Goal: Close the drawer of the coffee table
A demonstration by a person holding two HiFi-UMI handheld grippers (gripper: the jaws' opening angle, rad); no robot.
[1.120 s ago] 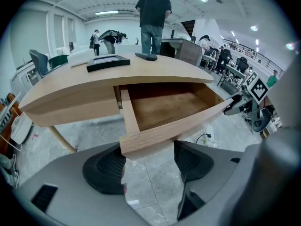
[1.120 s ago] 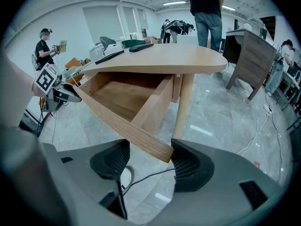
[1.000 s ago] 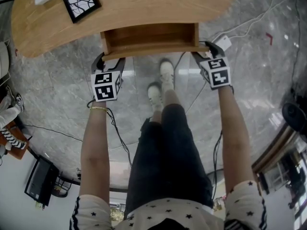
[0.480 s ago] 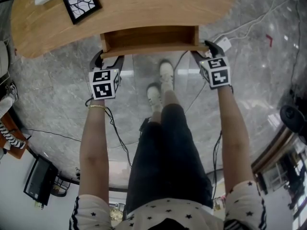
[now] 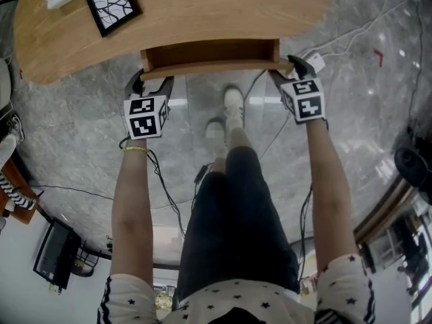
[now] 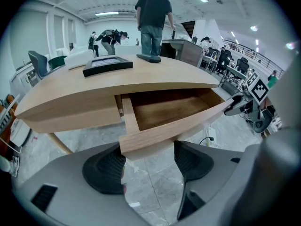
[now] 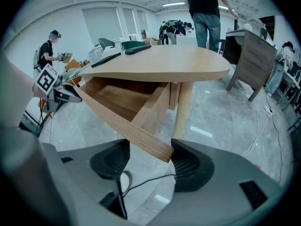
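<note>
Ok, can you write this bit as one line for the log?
drawer: partly open | left tongs: open, around drawer front's left end | right tongs: open, around drawer front's right end

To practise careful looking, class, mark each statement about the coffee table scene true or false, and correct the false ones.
1. The drawer stands pulled out of the coffee table. True.
2. A book lies in the drawer. False: its inside shows only bare wood.
3. The left gripper and the right gripper are at opposite ends of the drawer's front board. True.
4. The framed picture lies on the floor. False: it lies on the tabletop.
5. Both grippers' jaws are closed tight together. False: each pair stands apart, with one end of the front board between them.
</note>
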